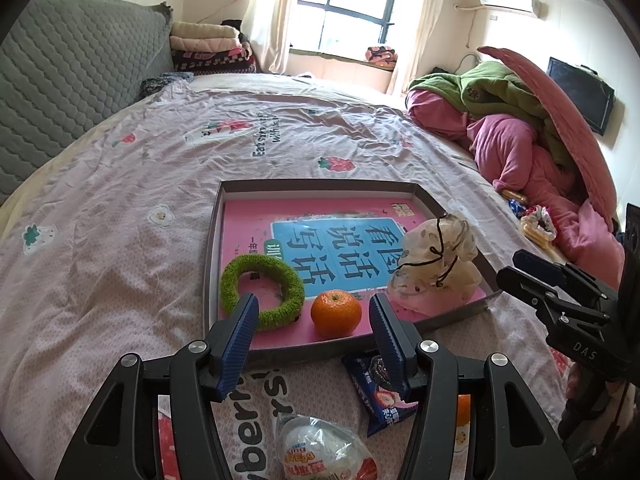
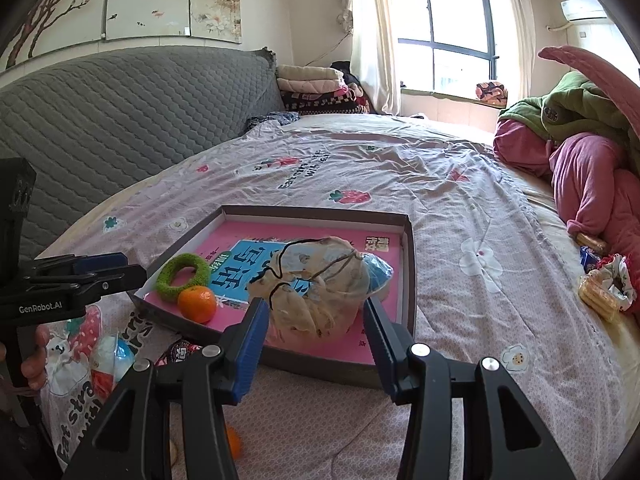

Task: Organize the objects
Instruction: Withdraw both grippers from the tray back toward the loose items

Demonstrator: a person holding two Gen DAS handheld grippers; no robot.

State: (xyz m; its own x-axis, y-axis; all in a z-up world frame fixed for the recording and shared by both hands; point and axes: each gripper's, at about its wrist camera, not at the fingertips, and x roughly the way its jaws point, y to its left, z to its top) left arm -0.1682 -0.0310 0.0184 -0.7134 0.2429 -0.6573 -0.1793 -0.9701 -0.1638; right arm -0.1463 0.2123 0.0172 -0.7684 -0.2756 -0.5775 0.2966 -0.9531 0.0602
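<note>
Left wrist view: left tongs [image 1: 314, 312] stand released, pads apart with nothing pinched, hovering at the near rim of the tray [image 1: 320, 186]. Orange [image 1: 336, 313] sits in the tray just past the gap between the pads. Green ring [image 1: 262, 290] lies ahead of the left pad, partly hidden by it. Tied cloth pouch [image 1: 438, 264] rests ahead and right of the right pad, in the tray's right side. Pink book [image 1: 248, 220] lines the tray floor; blue panel with large Chinese characters, upside down from here. Under the tongs, on the sheet [image 1: 120, 200]: blue snack packet [image 1: 380, 394] with a strawberry picture and Chinese text, and a clear-wrapped egg-shaped sweet [image 1: 320, 446], red lettering too small to read. Sheet print shows part of "berr" beneath the jaws. To the right, right tongs body marked "DAS".

Right wrist view: right tongs [image 2: 316, 312] also released, pads set either side of the pouch [image 2: 316, 296] but whether they touch it I cannot tell. Left tongs [image 2: 120, 266] enter from the left, body marked "GenRobot.AI", with fingers of a hand [image 2: 36, 356] on the handle. Sheet print reads "Eat stra…" below them. Far right of the tongs, a scrunchie [image 2: 618, 280] and biscuits [image 2: 596, 296] lie beside pink bedding [image 2: 584, 184].
</note>
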